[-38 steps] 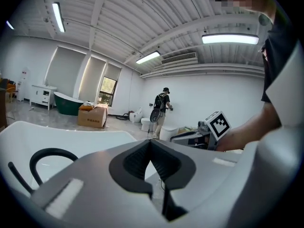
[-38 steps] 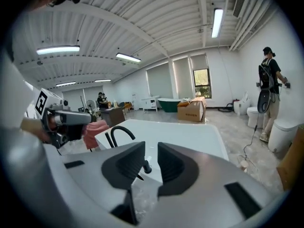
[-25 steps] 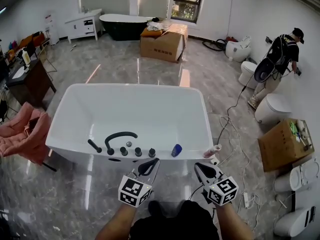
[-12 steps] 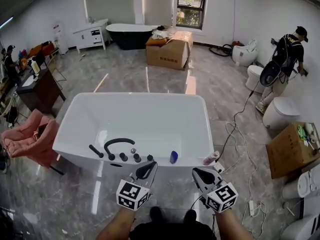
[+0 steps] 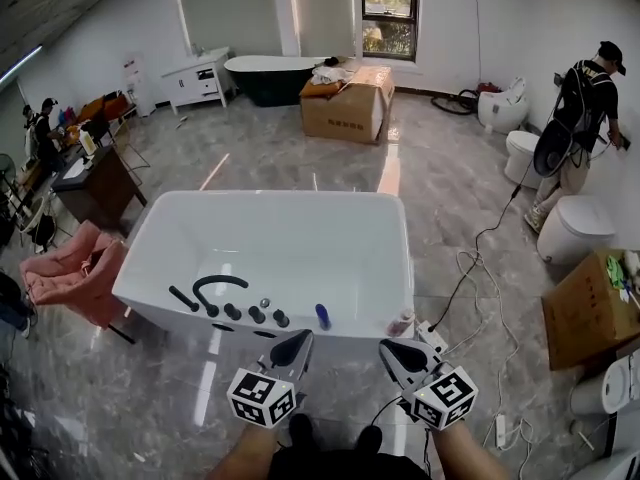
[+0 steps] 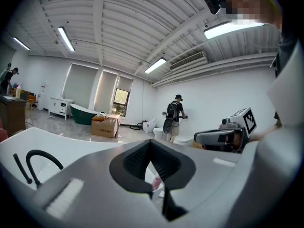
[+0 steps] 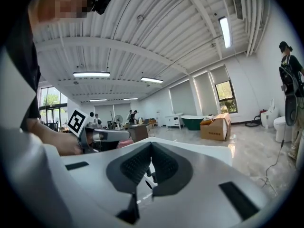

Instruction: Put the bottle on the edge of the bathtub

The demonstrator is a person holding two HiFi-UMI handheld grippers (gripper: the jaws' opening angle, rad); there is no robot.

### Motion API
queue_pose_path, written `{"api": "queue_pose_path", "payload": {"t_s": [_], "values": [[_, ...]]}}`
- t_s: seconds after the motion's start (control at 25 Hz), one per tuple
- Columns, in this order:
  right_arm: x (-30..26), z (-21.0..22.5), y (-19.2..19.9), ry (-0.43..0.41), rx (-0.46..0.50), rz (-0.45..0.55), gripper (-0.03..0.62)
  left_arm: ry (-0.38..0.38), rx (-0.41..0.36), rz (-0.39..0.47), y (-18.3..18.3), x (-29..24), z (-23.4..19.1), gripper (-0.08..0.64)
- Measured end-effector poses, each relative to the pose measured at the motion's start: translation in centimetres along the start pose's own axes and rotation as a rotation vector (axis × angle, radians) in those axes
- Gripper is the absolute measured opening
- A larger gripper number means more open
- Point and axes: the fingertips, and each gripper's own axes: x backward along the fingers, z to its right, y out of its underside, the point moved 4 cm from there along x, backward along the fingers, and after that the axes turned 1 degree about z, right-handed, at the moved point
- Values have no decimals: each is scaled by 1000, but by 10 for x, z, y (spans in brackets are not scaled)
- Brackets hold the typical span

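The left gripper [image 5: 297,342] has its two dark jaws closed tip to tip with nothing between them. The right gripper [image 5: 388,347] is likewise closed and empty. They are held side by side, apart from each other, just short of the near rim of the white rectangular bathtub with rounded corners [image 5: 280,195]. Both point towards it and touch nothing.

On that near rim sit a black curved tap spout [image 5: 213,285] and a row of black round knobs [image 5: 252,314]. Just right of the knobs a small dark-blue bottle [image 5: 323,316] stands upright on the rim, apart from both grippers. At the tub's near right corner is a small pink bottle [image 5: 403,324], tilted. From the head view it is hard to tell whether it rests on the rim itself or just off the corner. The tub's inside shows as plain glossy white.

On the grey marble floor by that corner lies a white power strip [image 5: 432,336], its cable trailing away to the right. Left of the tub is a pink upholstered armchair [image 5: 75,278].

Further out, a large brown cardboard box [image 5: 345,113] stands beyond the tub with pale bundled items piled on its top. A second brown cardboard box [image 5: 585,313] at the right edge carries a few green and white things. Behind the large box is a dark-green freestanding tub [image 5: 268,76]. A person in dark clothes [image 5: 585,118] stands at the right wall among white toilets [image 5: 575,230].
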Motion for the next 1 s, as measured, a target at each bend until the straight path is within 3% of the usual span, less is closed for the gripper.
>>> {"api": "queue_pose_path", "payload": {"t_s": [0.32,0.6,0.8,1.0], "values": [[15,17,-5,-5,1,3,12,-81,-110,-27,-11,10,5,8],[-8,17,-20,39,-4,51,12,-104,-122,-8,-29,25,-32,8],[-27,3,-45,31,63,89,11,-110,-133,20,-43,25,-50,8],[-39,-6,-56,27,63,98,11,-111,-141,47,-55,26,-60,9]]}}
